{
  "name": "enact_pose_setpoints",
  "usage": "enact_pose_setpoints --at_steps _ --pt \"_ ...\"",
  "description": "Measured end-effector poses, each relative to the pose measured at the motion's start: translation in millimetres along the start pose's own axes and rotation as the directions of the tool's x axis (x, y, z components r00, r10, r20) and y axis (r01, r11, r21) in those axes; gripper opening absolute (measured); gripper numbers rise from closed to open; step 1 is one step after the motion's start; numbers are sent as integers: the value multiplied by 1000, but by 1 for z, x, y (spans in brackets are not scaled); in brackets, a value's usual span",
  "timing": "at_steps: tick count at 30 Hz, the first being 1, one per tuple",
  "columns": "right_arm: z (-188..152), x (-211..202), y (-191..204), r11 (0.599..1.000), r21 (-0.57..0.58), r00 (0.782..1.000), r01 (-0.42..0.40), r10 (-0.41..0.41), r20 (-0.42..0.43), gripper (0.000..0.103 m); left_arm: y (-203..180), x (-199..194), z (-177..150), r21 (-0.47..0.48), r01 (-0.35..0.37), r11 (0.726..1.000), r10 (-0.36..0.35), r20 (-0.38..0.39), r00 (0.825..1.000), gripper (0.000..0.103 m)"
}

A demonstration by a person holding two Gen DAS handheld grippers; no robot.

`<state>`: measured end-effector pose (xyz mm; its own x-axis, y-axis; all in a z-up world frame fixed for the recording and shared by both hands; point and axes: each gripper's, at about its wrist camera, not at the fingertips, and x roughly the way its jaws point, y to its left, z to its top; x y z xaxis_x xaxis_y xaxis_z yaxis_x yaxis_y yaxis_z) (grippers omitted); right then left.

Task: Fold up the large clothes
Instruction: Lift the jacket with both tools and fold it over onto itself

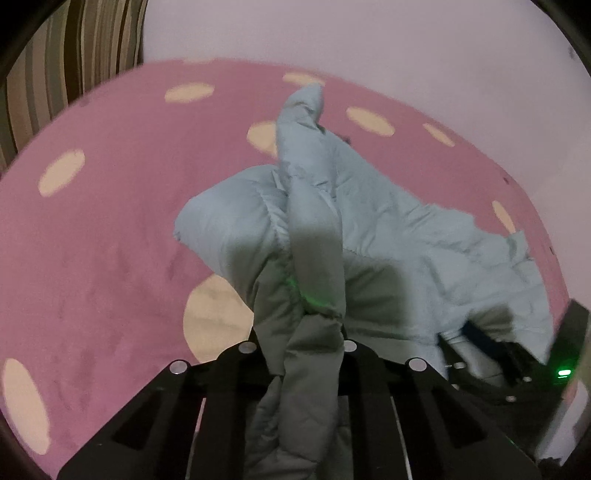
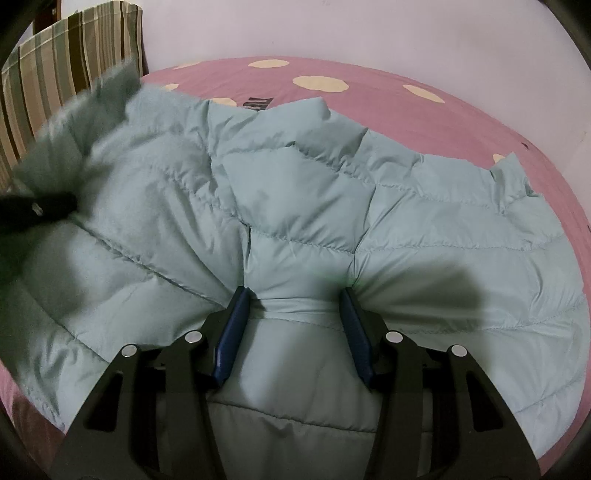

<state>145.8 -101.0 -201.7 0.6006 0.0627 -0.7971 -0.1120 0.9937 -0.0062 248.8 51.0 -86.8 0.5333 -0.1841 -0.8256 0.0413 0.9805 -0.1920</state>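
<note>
A pale blue-grey quilted puffer jacket point(image 2: 314, 192) lies spread on the pink bed. My right gripper point(image 2: 295, 295) is shut on a bunched fold of the jacket between its blue pads point(image 2: 231, 332). My left gripper point(image 1: 306, 332) is shut on another bunch of the jacket point(image 1: 314, 236) and holds it lifted, so the fabric rises in a ridge away from me. The left gripper shows blurred in the right wrist view point(image 2: 33, 210) at the far left. The right gripper shows in the left wrist view point(image 1: 491, 350) at the lower right.
The bed has a pink sheet with cream dots point(image 1: 92, 240). A striped brown and green cushion or headboard point(image 2: 55, 74) stands at the back left. A plain pale wall point(image 2: 369, 29) runs behind the bed.
</note>
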Motion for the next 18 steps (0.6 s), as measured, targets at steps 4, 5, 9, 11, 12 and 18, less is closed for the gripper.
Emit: enact_pose_setpoints --at_steps 4,5,9,11,12,18 --pt "2 -2 -2 1000 -1 1000 -14 14 8 51 -29 -22 6 45 -42 998 40 45 998 11" --pt "3 -6 -4 1000 3 1000 -25 25 13 51 -35 -25 7 56 -56 997 53 54 997 11" --pt "1 -29 -27 997 49 998 -53 51 40 51 -60 -38 11 85 -73 994 66 87 994 11" --pt "-2 -45 -45 997 63 997 -34 30 67 51 -81 -41 14 104 -85 991 74 103 992 11" --pt "-3 -50 -52 997 67 997 -25 20 76 51 -88 -43 14 111 -87 990 75 108 991 11" --pt "-21 -79 -117 989 146 994 20 -35 106 52 -150 -42 10 197 -90 976 66 128 990 11"
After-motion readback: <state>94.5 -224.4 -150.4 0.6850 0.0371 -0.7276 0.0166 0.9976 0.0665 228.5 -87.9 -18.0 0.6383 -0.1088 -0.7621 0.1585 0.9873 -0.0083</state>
